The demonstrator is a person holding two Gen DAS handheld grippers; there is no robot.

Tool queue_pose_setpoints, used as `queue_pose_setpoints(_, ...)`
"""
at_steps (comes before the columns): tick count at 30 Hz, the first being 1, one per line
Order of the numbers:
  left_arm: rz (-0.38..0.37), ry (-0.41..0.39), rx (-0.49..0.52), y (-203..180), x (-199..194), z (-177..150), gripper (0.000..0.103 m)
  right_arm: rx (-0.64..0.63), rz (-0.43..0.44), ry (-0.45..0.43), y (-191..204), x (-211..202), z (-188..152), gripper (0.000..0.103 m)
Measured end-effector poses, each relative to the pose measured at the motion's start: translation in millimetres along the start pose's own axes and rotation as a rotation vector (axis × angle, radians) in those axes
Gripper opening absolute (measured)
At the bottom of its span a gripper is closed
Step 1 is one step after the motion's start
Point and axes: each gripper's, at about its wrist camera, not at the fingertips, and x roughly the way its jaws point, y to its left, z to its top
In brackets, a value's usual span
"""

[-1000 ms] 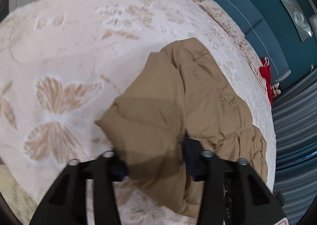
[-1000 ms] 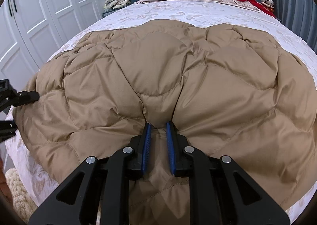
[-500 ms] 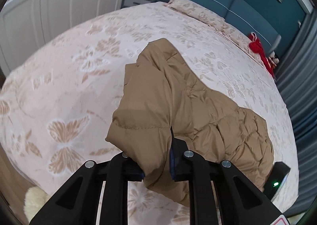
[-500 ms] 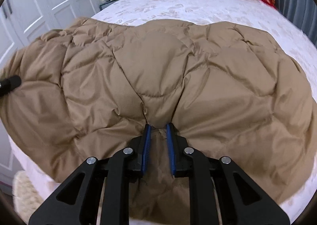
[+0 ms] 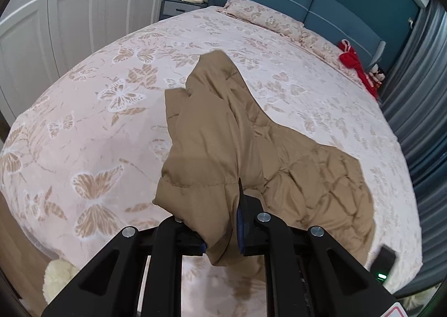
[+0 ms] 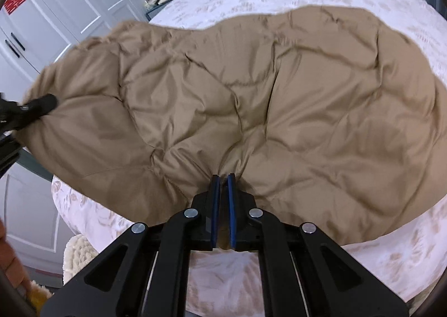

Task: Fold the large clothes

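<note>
Two grippers, both angled steeply down toward the bed [image 5: 117, 127]. Left gripper [image 5: 220, 233] pinched on one edge of the tan quilted coat [image 5: 212, 143], a thick fold bunched between the blue pads and lifted clear of the butterfly-print bedspread (rest of the garment trailing away to the right, lying flat). Right gripper [image 6: 222, 211] clamped nearly tight on the near hem of the same coat [image 6: 279, 99], only a thin pinch of fabric between the fingers [image 6: 214, 205]. Seen from the right wrist, left gripper [image 6: 30, 110] at the far left edge, holding up that side, coat stretched between the two. Red cloth [image 5: 354, 62] near the headboard, well apart from the coat.
</note>
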Motion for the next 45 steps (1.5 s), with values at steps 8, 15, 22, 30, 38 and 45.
queue_pose_setpoints(8, -0.019, -0.047, 0.028, -8, -35, -4, 0.01, 0.021, 0.087, 0.063, 24, 15, -15, 0.0)
queue_pose_setpoints(15, 0.009, -0.077, 0.025, 7, -48, 2, 0.009, -0.021, 0.105, 0.005, 31, -12, -17, 0.0)
queue_pose_setpoints(22, -0.005, -0.074, 0.033, -4, -49, 0, 0.009, 0.043, 0.112, 0.019, 9, -13, -27, 0.0)
queue_pose_setpoints(30, 0.012, -0.081, 0.097, -23, -49, 0, 0.009, 0.089, 0.118, 0.062, 0, -22, -33, 0.0)
queue_pose_setpoints(38, -0.027, -0.063, 0.138, -45, -49, -5, 0.009, 0.171, 0.146, 0.112, -25, 0, -49, 0.0)
queue_pose_setpoints(45, -0.144, -0.068, 0.367, -137, -53, -26, 0.008, 0.219, 0.234, 0.124, -42, -2, -56, 0.0)
